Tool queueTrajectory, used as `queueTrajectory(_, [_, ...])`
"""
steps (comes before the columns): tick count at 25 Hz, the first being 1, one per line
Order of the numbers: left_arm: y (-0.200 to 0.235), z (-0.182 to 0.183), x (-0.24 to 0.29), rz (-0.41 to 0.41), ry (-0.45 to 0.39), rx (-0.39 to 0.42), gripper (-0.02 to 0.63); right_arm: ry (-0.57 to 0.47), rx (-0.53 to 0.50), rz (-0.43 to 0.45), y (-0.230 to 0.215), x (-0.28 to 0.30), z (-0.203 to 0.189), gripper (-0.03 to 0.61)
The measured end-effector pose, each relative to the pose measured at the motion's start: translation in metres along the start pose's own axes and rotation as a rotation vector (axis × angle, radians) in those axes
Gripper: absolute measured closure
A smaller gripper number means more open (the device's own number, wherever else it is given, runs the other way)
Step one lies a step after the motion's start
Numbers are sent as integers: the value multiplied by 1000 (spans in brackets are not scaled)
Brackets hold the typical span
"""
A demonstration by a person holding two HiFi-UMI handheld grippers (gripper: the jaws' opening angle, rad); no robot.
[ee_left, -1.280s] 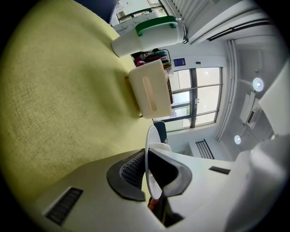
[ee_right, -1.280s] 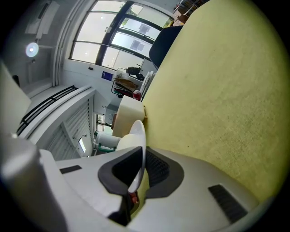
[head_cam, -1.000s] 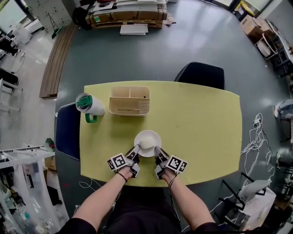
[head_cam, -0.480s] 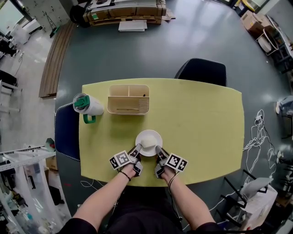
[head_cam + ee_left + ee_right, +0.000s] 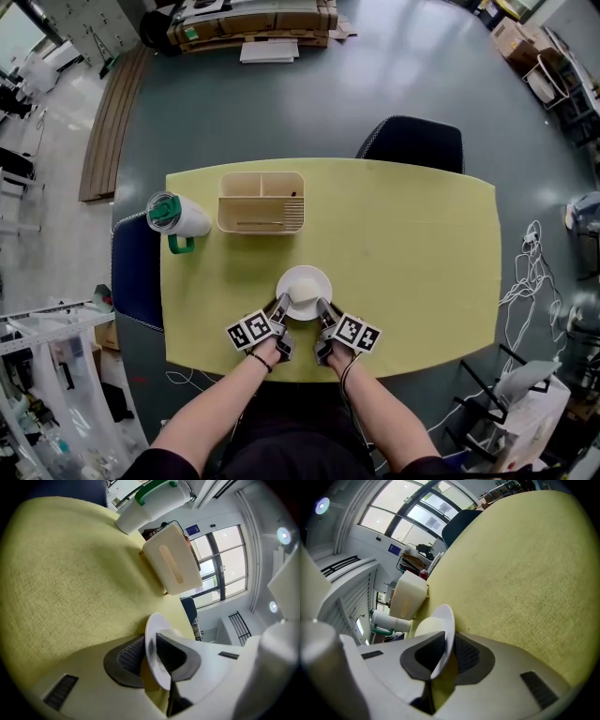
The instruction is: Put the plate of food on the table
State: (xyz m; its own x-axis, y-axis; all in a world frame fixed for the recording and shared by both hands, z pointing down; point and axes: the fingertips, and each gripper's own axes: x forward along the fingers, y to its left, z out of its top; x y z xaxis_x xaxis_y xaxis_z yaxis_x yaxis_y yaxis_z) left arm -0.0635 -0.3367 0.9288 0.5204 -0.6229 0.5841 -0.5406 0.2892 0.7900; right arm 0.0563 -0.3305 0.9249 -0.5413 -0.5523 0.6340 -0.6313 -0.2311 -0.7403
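Observation:
A white plate [image 5: 304, 292] with a pale mound of food [image 5: 302, 289] sits on the yellow table [image 5: 412, 253] near its front edge. My left gripper [image 5: 278, 309] holds the plate's near-left rim, and in the left gripper view its pads press on the rim [image 5: 152, 639]. My right gripper [image 5: 323, 311] is at the near-right rim. Its jaws have just been opening: the rim [image 5: 446, 630] still lies between them, with a gap beside one pad. The food [image 5: 426, 626] shows behind the rim.
A white jug with a green lid [image 5: 173, 217] and a cream divided basket [image 5: 262, 202] stand at the table's far left. Dark chairs are at the far side [image 5: 412, 142] and the left end [image 5: 136, 272]. Cables lie on the floor at the right [image 5: 525, 281].
The plate and both grippers stay at the table's front edge. The marker cubes have tipped a little, and the view has shifted slightly.

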Motion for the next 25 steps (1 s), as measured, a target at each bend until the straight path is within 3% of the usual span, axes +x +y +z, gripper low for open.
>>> queueTrajectory(3, [-5, 0, 0, -2, 4, 69, 525, -3, -37, -31, -3, 0, 1, 525])
queueTrajectory(13, [-2, 1, -1, 48, 18, 215, 525, 53, -321, -169, -3, 2, 0, 469])
queueTrajectory(18, [2, 2, -4, 113, 20, 312, 523, 79, -471, -254, -5, -1, 2, 451])
queueTrajectory(25, [2, 11, -10, 209, 28, 558, 523, 85, -538, -279, -10, -2, 9, 451])
